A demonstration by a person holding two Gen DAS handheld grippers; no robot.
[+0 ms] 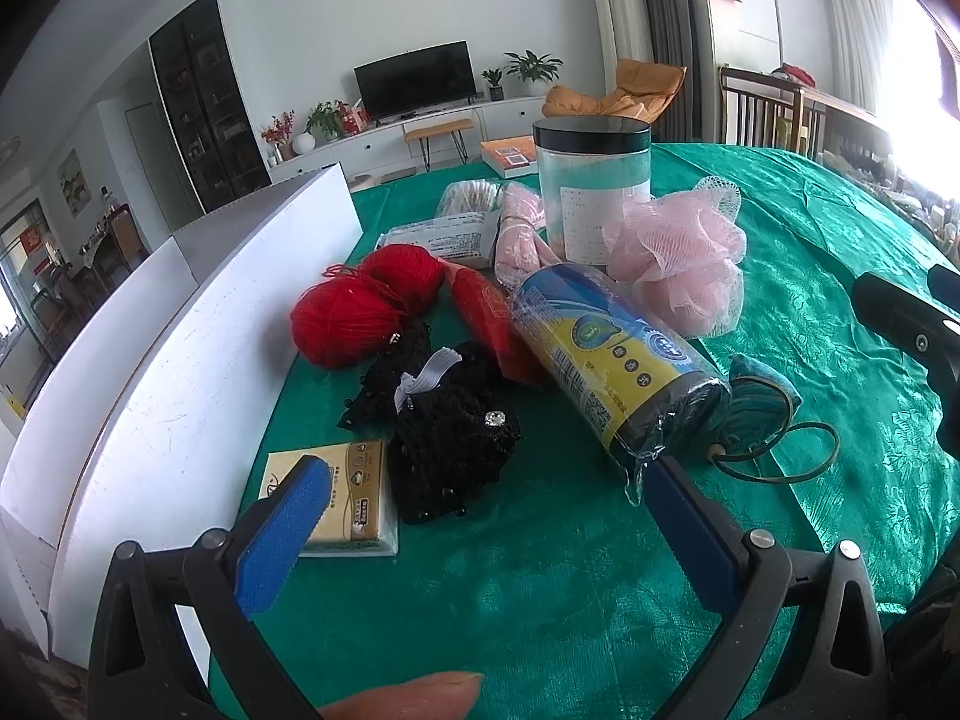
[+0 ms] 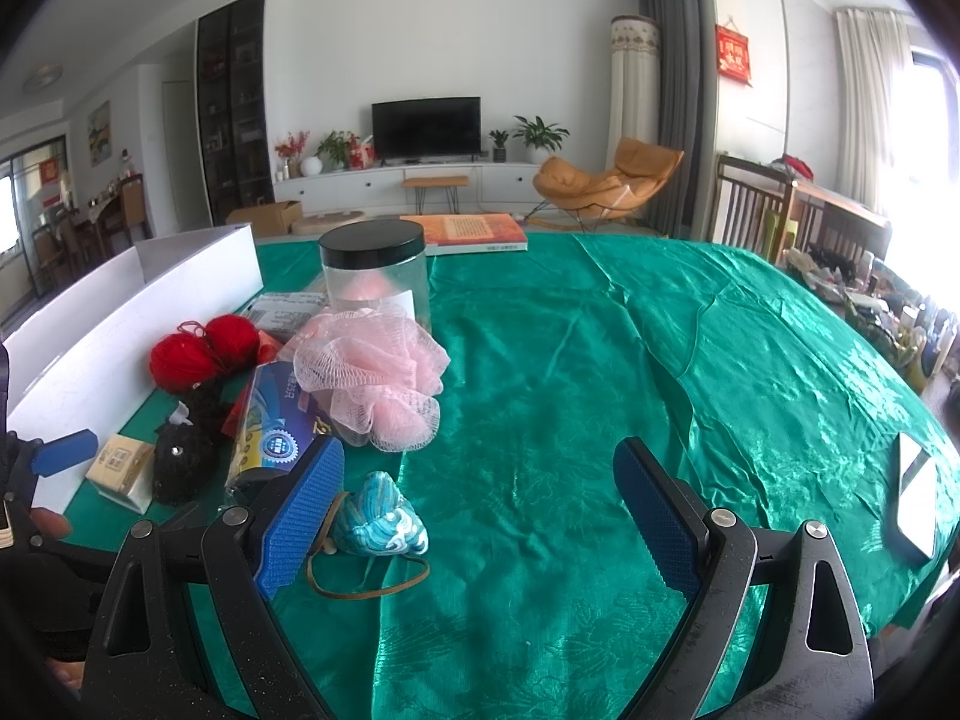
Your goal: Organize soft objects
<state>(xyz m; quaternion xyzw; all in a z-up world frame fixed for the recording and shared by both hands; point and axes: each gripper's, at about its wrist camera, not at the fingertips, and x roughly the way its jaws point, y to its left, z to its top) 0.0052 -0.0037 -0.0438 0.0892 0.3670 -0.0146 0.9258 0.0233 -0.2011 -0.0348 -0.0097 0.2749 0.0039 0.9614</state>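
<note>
A heap of soft things lies on the green tablecloth [image 1: 540, 588]: two red yarn balls [image 1: 354, 312], a black knitted piece [image 1: 450, 450], a pink mesh bath puff [image 1: 684, 258], a rolled bag pack in blue-yellow wrap [image 1: 612, 366], a tissue packet [image 1: 354, 492] and a teal patterned pouch [image 2: 384, 522] with a brown cord. My left gripper [image 1: 486, 510] is open, low over the cloth just before the black piece, nothing between its fingers. My right gripper [image 2: 480, 510] is open too, with the pouch beside its left finger [image 2: 306, 510].
A white open box [image 1: 180, 360] stands along the left side of the heap. A clear jar with a black lid [image 1: 594, 180] stands behind the puff, and a book [image 2: 468, 234] lies at the far edge. A phone [image 2: 918, 498] lies at the right.
</note>
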